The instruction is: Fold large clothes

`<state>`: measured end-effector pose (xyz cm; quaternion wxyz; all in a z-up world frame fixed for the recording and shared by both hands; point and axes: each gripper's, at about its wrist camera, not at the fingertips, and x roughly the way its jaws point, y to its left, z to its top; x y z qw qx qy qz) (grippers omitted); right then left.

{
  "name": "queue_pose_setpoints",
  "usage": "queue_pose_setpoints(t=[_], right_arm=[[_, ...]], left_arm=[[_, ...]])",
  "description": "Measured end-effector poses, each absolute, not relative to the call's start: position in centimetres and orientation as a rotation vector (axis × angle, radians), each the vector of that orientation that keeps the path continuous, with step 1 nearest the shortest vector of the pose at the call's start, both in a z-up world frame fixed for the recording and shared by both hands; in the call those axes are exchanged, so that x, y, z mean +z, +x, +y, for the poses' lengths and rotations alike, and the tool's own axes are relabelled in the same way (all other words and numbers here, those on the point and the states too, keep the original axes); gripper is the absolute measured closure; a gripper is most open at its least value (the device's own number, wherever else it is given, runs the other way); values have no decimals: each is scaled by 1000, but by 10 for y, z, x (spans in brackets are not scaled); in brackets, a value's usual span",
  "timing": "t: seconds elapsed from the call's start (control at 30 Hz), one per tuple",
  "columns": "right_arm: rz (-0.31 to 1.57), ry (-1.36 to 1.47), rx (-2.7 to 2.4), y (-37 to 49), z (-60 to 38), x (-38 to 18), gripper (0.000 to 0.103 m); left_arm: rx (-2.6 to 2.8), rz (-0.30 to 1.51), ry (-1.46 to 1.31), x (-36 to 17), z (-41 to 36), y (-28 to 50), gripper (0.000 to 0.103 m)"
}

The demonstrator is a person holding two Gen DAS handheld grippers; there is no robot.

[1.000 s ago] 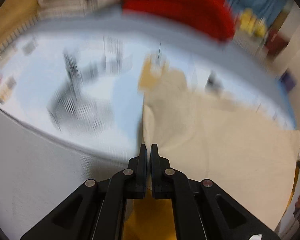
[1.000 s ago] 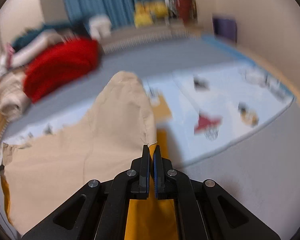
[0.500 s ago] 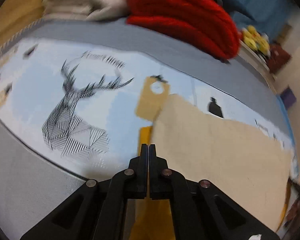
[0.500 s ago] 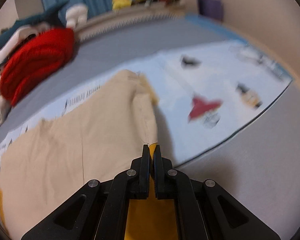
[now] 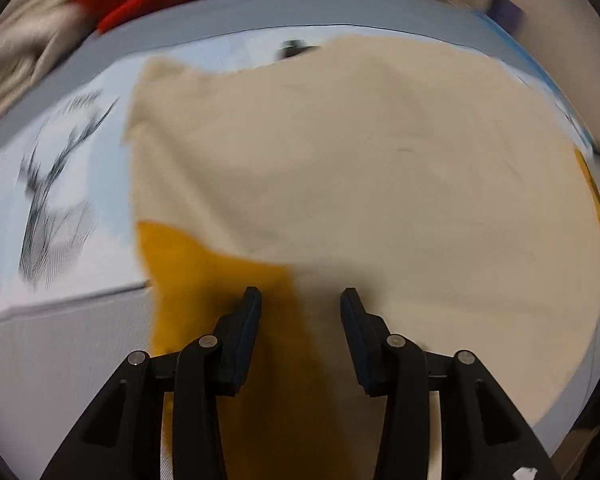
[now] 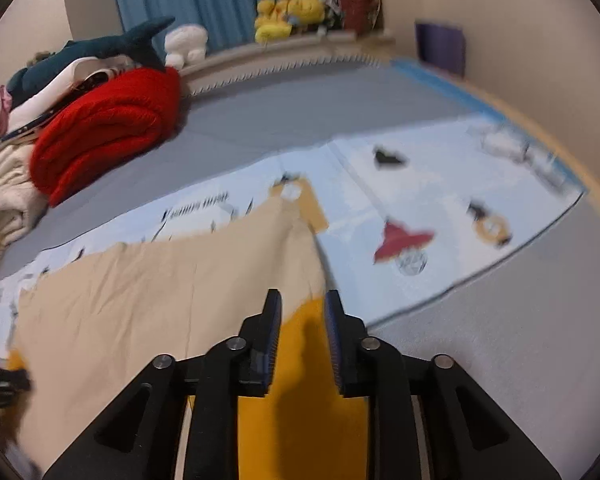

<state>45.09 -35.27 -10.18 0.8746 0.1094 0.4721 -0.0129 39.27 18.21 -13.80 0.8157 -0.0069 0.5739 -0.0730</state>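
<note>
A large beige garment [image 5: 359, 168] with a mustard-yellow inner side [image 5: 220, 280] lies spread flat on a light blue printed mat [image 5: 60, 184]. My left gripper [image 5: 300, 300] is open just above the garment's near edge, holding nothing. In the right wrist view the same beige garment [image 6: 148, 300] stretches to the left, with its yellow side [image 6: 303, 380] under my right gripper [image 6: 300, 308], which is open and empty at the garment's right corner. A yellow strip [image 6: 311, 208] sticks out at the far corner.
A red folded blanket [image 6: 108, 120], cream clothes [image 6: 4, 184] and a shark plush [image 6: 100, 48] are piled at the back left. Yellow plush toys [image 6: 288, 12] sit by blue curtains. The blue mat [image 6: 439, 208] lies on grey floor mats [image 6: 519, 340]. A wall stands on the right.
Both grippers have opened and let go of the garment's edge. The garment has dropped and now lies flat on the mat. The left view has swung right over the cloth.
</note>
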Motion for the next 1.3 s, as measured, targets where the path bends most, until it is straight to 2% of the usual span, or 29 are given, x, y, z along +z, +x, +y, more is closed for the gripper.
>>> queue_pose_setpoints(t=[0.03,0.13,0.33,0.4,0.47,0.5,0.57,0.67,0.8,0.87,0.9,1.0,1.1,1.2,1.3], right_arm=[[1072,246,-13,452,-355,-116,70],[1258,250,-33,447,-365,-152,70],[1279,231,42,432,-368,-146,70],[1300,227,63,427,-366,-147,70],[1301,236,74,422,-366,-149,73],[1289,237,80,420,-365,-147,96],[1241,256,83,419,-366,-138,100],[1189,284,57,420,-369,-126,100],[1262,194,-4,422,-362,-144,99],[1285,140,-52,422,-364,-147,98],[1279,127,-80,420,-367,-142,94],[1171,100,-71,413,-371,-113,94],[1098,67,90,400,-357,-95,94],[1206,-29,277,384,-331,-115,94],[1392,-197,244,368,-325,-160,94]], left_arm=[[-130,1218,-39,-134,191,392,69],[-57,1181,-129,-120,219,385,69],[-18,1223,-342,-134,254,377,67],[-68,1227,-425,-140,261,377,87],[-84,1195,-398,-130,257,374,97],[-89,1168,-363,-121,253,374,98],[-80,1119,-335,-104,250,369,99],[-30,1139,-348,-109,259,368,98],[77,1266,-278,-130,256,363,98],[74,1217,-189,-114,246,358,98],[47,1174,-164,-103,243,358,98],[-120,1071,-155,-77,231,349,98],[-333,1150,-149,-90,209,338,98],[-348,1336,69,-141,186,321,96],[-330,1351,78,-148,190,312,96]])
